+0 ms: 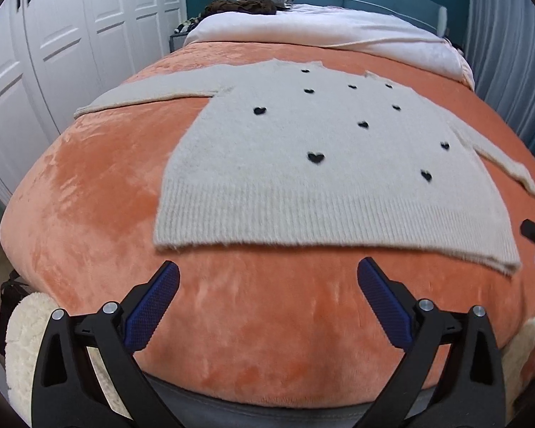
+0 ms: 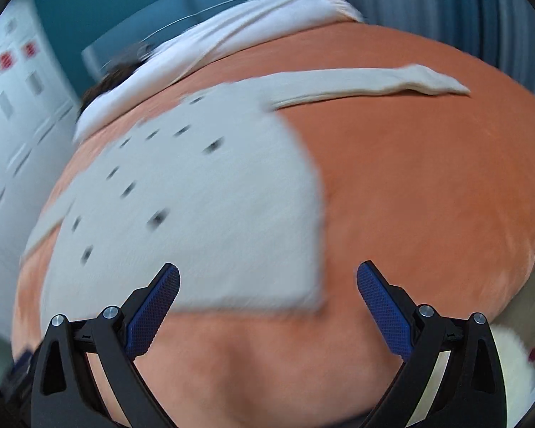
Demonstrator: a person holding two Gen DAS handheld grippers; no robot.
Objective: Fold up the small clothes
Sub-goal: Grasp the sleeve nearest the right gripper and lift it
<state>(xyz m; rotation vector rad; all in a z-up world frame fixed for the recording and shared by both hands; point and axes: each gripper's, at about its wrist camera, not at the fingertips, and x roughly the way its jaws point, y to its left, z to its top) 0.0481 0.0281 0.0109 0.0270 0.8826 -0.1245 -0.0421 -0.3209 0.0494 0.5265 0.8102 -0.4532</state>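
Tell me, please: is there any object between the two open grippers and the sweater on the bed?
Nothing visible is in the way. Only bare orange blanket lies between the left gripper and the hem of the sweater. In the blurred right wrist view, the right gripper already frames the sweater's near corner.

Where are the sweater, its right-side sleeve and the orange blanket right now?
sweater (image 1: 278,174): left wrist view, on the plain knit at the middle of its body.
right-side sleeve (image 2: 356,80): right wrist view, midway along the sleeve.
orange blanket (image 1: 100,210): left wrist view, bare plush left of the hem.
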